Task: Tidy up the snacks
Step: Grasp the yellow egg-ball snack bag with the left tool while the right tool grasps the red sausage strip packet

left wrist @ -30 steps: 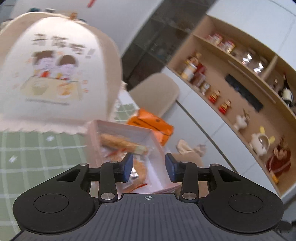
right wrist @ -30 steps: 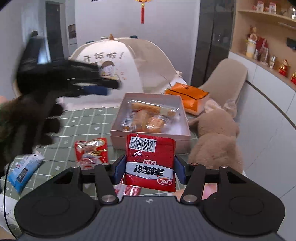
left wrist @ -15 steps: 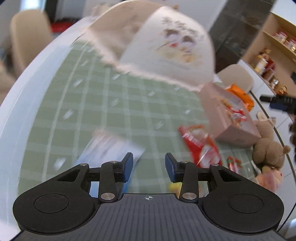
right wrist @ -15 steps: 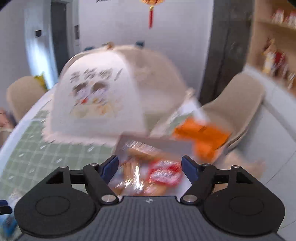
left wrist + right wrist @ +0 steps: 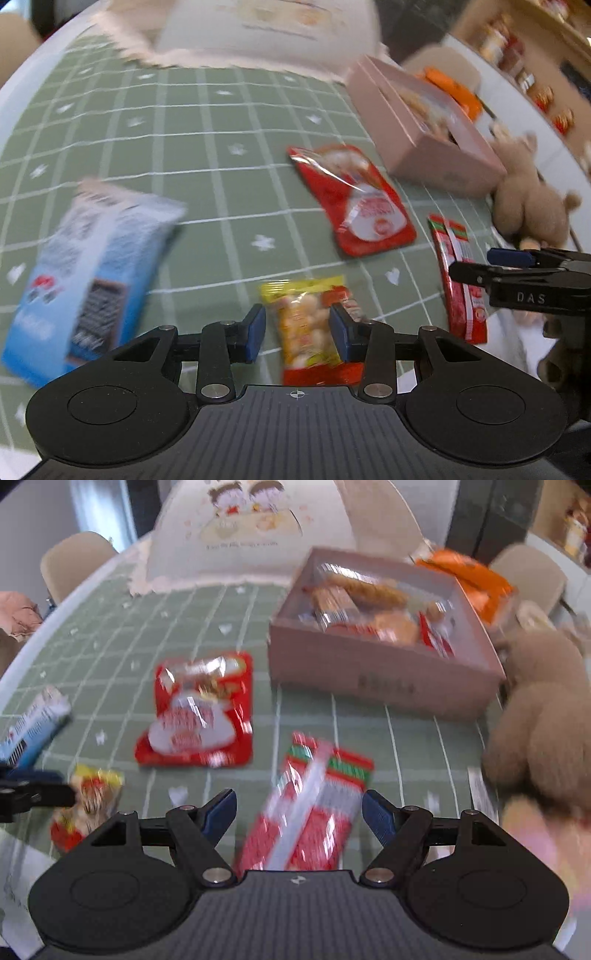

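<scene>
1. Now my left gripper (image 5: 297, 334) hangs with jaws parted around the small yellow-and-red crinkly snack bag (image 5: 308, 325) lying on the green checked tablecloth (image 5: 207, 147). Those jaws have just widened, and I cannot tell whether the right pad touches the bag, so I should sink lower, centre it, then pinch.
2. My right gripper (image 5: 299, 812) is open and empty, its jaws having just spread, straddling the long red-and-green striped foil packet (image 5: 310, 808); the gaps each side should be evened before closing.
3. Farther out lie one flat red glossy pouch (image 5: 199, 709) and one blue-and-white packet (image 5: 88, 273).
4. Loose snacks on the cloth: four.
5. Farthest sits one pink cardboard box (image 5: 369, 672), several wrapped snacks already inside, too blurred to count; I judge it the destination.
</scene>
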